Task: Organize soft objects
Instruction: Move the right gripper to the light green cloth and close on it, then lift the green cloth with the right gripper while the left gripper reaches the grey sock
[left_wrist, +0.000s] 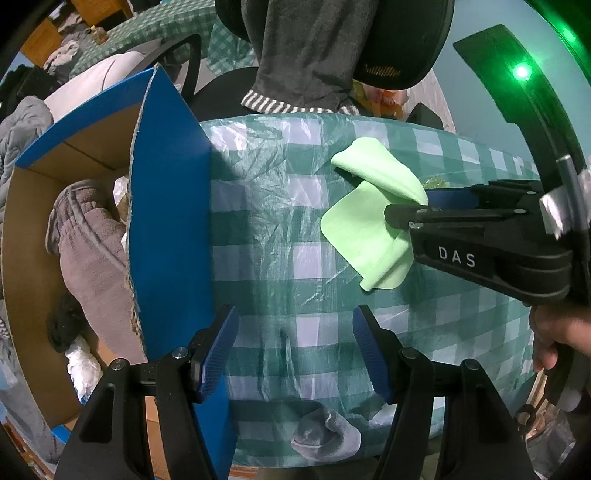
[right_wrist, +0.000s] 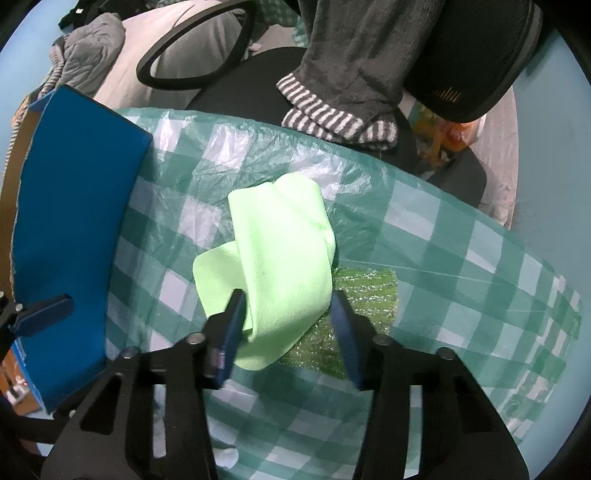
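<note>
A light green cloth (left_wrist: 369, 218) lies crumpled on the green checked tablecloth (left_wrist: 280, 206). It also shows in the right wrist view (right_wrist: 284, 266). My right gripper (right_wrist: 288, 314) is open with its blue pads on either side of the cloth's near fold; it shows from the side in the left wrist view (left_wrist: 417, 206). My left gripper (left_wrist: 295, 347) is open and empty above the tablecloth, next to the blue cardboard box (left_wrist: 170, 229). The box holds a brownish-grey towel (left_wrist: 92, 254), a dark item and a white item.
A grey sock (left_wrist: 325, 435) lies at the table's near edge. A chair (right_wrist: 465, 55) stands behind the table with a dark grey striped-hem towel (right_wrist: 354, 74) draped over it. A green sparkly patch (right_wrist: 362, 291) lies under the cloth. Bedding is piled at the far left.
</note>
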